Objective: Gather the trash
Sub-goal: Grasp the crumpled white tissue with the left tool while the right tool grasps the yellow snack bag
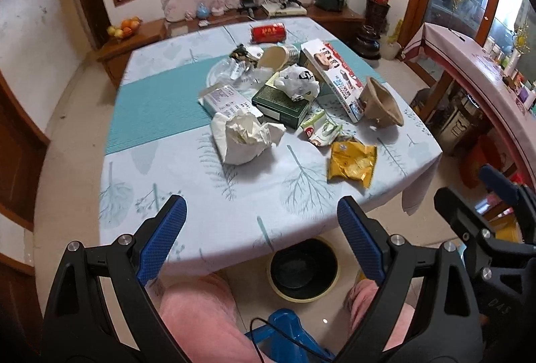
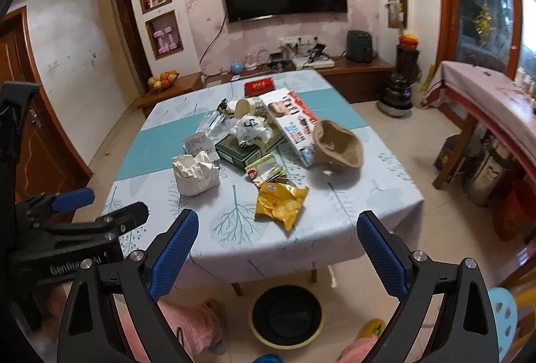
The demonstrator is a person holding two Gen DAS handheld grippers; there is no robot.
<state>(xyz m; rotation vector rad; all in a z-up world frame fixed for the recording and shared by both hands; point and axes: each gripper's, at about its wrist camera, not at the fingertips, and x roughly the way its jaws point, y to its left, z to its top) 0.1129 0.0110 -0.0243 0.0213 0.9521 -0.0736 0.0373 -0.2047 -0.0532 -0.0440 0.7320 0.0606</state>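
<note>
**A:** Left wrist view: left gripper (image 1: 261, 222) hangs spread wide and empty over the near edge of the table (image 1: 234, 215). Bare cloth runs from that edge up to the trash pile (image 1: 284, 95), which sits mid-table toward the far right. Bin (image 1: 303, 269) is on the floor just under the near edge.

**B:** Same from the right wrist: right gripper (image 2: 276, 237) is released too, nothing between the fingers. Yellow wrapper (image 2: 279, 204) lies nearest, crumpled white paper bag (image 2: 194, 173) to its left. Bin's far rim is cut off by the cloth overhang, and the small wrappers are too blurry to read.
</note>
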